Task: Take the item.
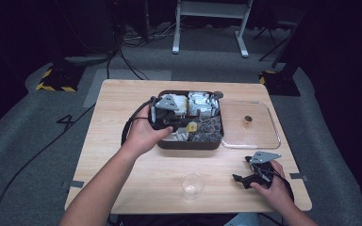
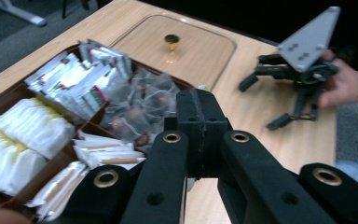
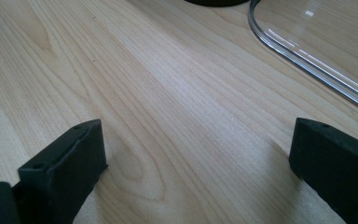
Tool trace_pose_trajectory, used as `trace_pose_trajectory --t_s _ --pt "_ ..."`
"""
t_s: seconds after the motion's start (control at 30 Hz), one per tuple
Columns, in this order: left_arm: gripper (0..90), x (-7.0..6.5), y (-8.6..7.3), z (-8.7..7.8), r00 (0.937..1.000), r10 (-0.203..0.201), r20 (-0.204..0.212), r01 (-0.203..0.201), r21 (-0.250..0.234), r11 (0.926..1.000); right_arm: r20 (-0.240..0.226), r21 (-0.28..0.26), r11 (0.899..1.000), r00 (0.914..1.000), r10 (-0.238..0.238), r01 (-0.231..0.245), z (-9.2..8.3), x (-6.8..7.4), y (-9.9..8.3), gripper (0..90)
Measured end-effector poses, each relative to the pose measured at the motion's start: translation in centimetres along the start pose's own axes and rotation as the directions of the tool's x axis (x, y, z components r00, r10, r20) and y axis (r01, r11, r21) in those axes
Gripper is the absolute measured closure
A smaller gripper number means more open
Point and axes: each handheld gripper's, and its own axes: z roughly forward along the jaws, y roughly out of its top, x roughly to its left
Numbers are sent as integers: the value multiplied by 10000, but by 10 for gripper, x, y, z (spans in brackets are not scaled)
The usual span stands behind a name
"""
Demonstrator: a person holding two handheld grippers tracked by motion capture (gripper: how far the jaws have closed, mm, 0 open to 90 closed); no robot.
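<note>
Over the brown tray [image 1: 188, 143] in the middle of the table [image 1: 122, 155], the person's left gripper [image 1: 188, 123] hangs with its jaws pressed tight together. In the high view a small yellowish thing [image 1: 193, 126] sits right at the tip; it may be a tea bag's tag or a packet pinched there, but I cannot tell for sure, and the left gripper view shows the jaws meeting with nothing plainly between them. Below lie the tray's compartments: white sachets [image 2: 23, 135], packets with red and green print [image 2: 81, 77], and clear pouches of tea [image 2: 142, 105].

The tray's clear lid [image 1: 252, 141] is already off and lies flat to the right, knob up. A clear plastic cup [image 1: 192, 184] stands near the front edge, apparently empty. The right gripper [image 1: 247, 172] rests on the table by the lid, jaws wide apart, holding nothing.

So, as I judge it, the opening is done and the picking is under way; carrying something to the cup, and putting the lid back, are yet to come.
</note>
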Motion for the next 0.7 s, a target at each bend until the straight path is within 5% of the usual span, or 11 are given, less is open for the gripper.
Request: trace_pose_trajectory --t_s 0.4,0.7 --pt "900 -47 -24 -16 9967 524 625 -458 -1029 9936 27 14 10000 10000 7 -7 0 0 0 39" --pt "900 -76 -44 -9 9922 861 899 -754 -1167 9903 49 3 10000 10000 62 -62 0 1 0 39"
